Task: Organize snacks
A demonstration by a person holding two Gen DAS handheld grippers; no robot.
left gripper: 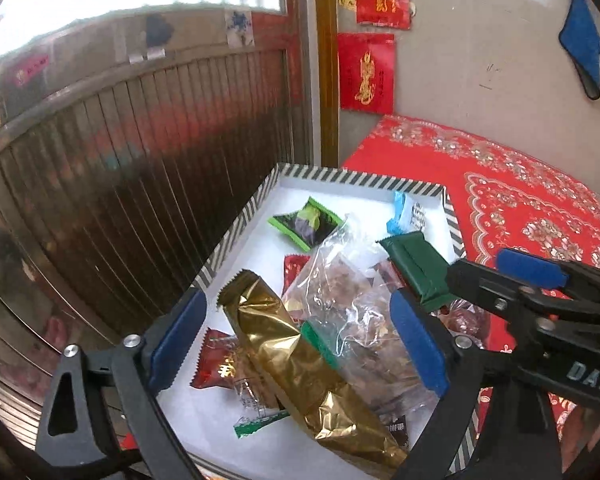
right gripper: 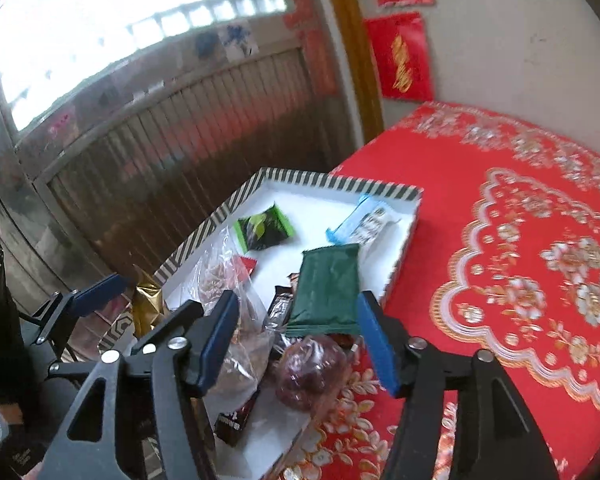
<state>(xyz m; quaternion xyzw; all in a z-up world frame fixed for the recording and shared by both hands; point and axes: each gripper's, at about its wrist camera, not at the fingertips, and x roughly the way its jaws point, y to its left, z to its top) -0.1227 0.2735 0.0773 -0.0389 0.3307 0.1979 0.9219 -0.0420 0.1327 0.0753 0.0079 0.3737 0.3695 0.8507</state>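
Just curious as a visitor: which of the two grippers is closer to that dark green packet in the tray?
Right. The right gripper has the dark green packet lying between its open fingertips. The left gripper straddles the gold foil bag instead, with the green packet beyond its right finger.

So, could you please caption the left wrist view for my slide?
Open left gripper above a gold wrapper in the striped tray; dark green packet just ahead of the right gripper.

Home: red floral tablecloth (right gripper: 520, 240), red wall decorations (left gripper: 366, 72), metal door (left gripper: 140, 140)
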